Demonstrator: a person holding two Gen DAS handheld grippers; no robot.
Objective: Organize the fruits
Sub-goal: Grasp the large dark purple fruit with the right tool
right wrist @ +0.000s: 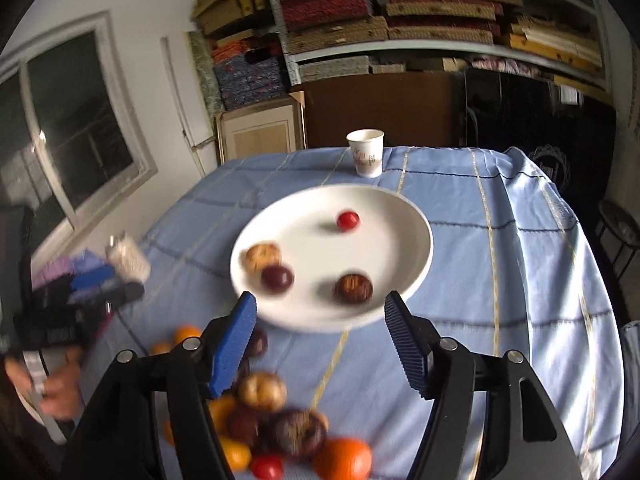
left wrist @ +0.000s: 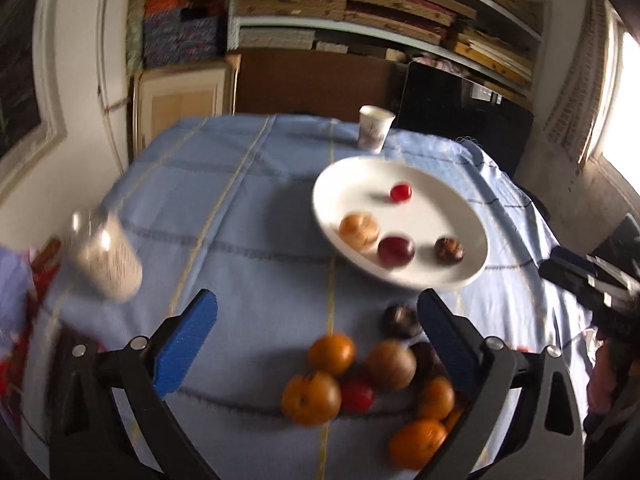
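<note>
Right, both grippers empty from where I'm sitting. Left gripper [left wrist: 318, 338]: blue pads spread as wide as I've seen them, nothing between, hanging over the blue tablecloth [left wrist: 248, 216] just short of the loose fruit pile [left wrist: 360, 384]. Its right pad sits in front of the pile's edge in the left wrist view; I can't tell whether it touches. Right gripper [right wrist: 320, 340]: jaws apart too, narrower than the left, nothing clamped. It's above the near rim of the white plate [right wrist: 400, 216], with the pile low and to its left in that view. I can see the left gripper's body and the person's hand [right wrist: 60, 392] at the left edge of the right wrist view.

Fruit status:
- On the plate: four pieces, well apart except two. Small red one [left wrist: 401, 192] toward the far side, tan round one [left wrist: 359, 230] touching a dark red one [left wrist: 396, 251], dark brown one [left wrist: 449, 249] alone near the front rim.
- Off the plate: pile on the cloth in front of it, oranges, a small red piece, brown and dark pieces, bunched and touching. Blurred, so no firm count.

Beyond that: paper cup [left wrist: 375, 126] upright behind the plate at the far table edge. Glass jar [left wrist: 105, 258] with pale contents on the left side of the table, smeared. Shelves [left wrist: 360, 12] stacked with folded mats against the back wall.
</note>
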